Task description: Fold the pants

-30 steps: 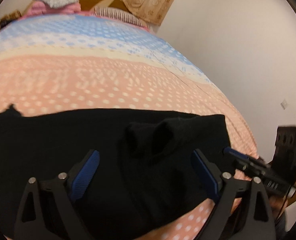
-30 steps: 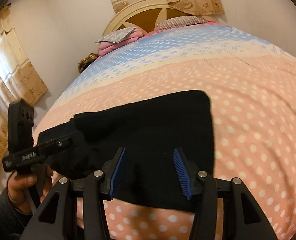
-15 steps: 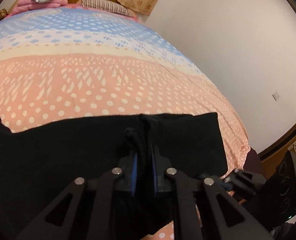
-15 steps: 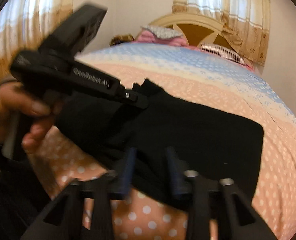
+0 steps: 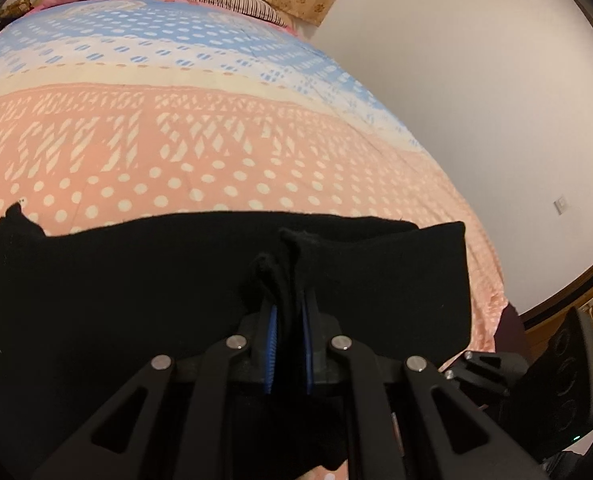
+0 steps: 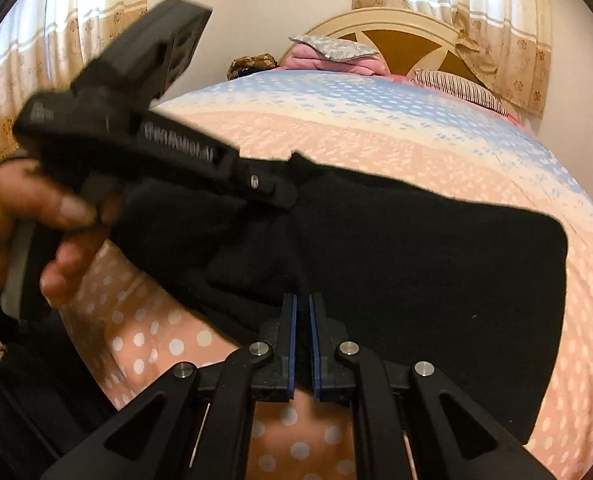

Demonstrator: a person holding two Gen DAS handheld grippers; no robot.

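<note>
Black pants [image 5: 136, 288] lie across the near edge of a bed with a pink, cream and blue dotted cover [image 5: 176, 140]. My left gripper [image 5: 288, 320] is shut on a bunched fold of the pants near their right end. In the right wrist view the pants [image 6: 436, 264] spread to the right. My right gripper [image 6: 302, 320] is shut on their near edge. The left gripper [image 6: 264, 188] shows there at upper left, held by a hand [image 6: 28, 220], its tip in the cloth. The right gripper's body [image 5: 536, 368] shows at the lower right of the left wrist view.
Pillows [image 6: 336, 52] and a wooden headboard [image 6: 396, 28] stand at the far end of the bed. A white wall [image 5: 476, 100] runs along the bed's right side. Curtains [image 6: 36, 60] hang on the left.
Both grippers closed from open onto the pants' near edge. The right gripper swung round, so the left gripper and hand now loom at its upper left.
</note>
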